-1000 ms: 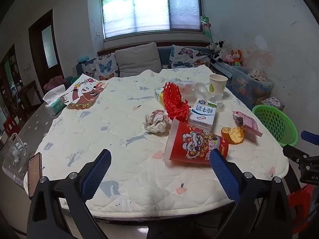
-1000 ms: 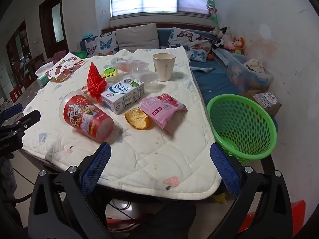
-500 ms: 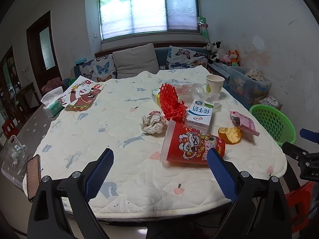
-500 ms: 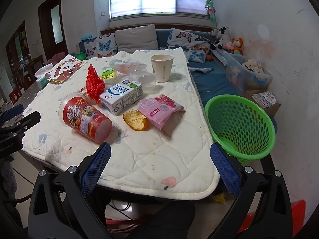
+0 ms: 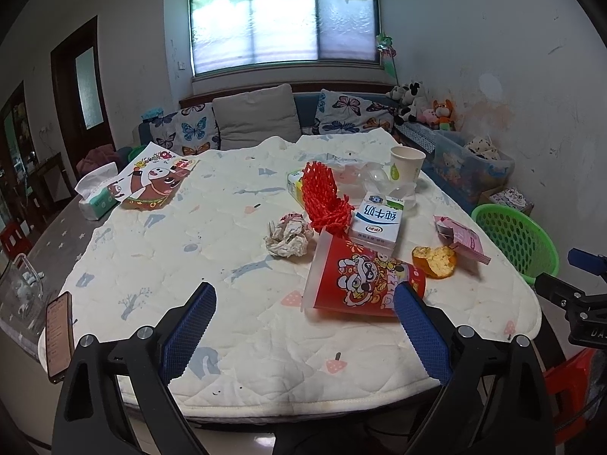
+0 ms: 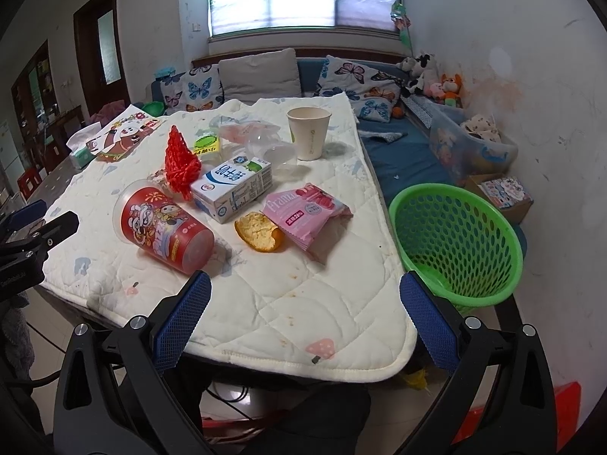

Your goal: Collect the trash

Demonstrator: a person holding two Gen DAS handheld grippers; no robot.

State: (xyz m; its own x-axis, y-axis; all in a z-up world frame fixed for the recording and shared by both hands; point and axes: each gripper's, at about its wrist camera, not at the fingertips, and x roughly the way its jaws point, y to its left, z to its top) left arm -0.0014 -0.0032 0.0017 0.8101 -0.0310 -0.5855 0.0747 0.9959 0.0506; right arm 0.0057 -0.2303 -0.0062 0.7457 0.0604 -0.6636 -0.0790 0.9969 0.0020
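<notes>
Trash lies on a quilted white tablecloth [image 5: 159, 250]: a tipped red printed cup [image 5: 360, 280] [image 6: 163, 227], a milk carton [image 5: 375, 223] [image 6: 233, 185], red foam netting [image 5: 322, 197] [image 6: 180, 163], a crumpled paper ball [image 5: 288, 235], an orange peel [image 5: 434, 261] [image 6: 258, 231], a pink snack wrapper [image 5: 461, 237] [image 6: 307, 212] and an upright paper cup [image 5: 406, 165] [image 6: 308, 132]. A green mesh basket [image 6: 455, 239] [image 5: 516, 235] stands off the table's right edge. My left gripper [image 5: 303, 326] is open at the near edge, just short of the red cup. My right gripper [image 6: 303, 311] is open over the front right corner, empty.
A tissue pack [image 5: 95, 197] and a cartoon picture sheet [image 5: 151, 182] lie at the far left. A phone [image 5: 58, 335] rests at the near left edge. Clear plastic packaging [image 6: 261, 140] sits beside the paper cup. A sofa with butterfly cushions [image 5: 265, 121] runs behind the table.
Both grippers have crept slightly forward toward the table, so the trash looks a little nearer. Both stay open and empty, and no object has moved.
</notes>
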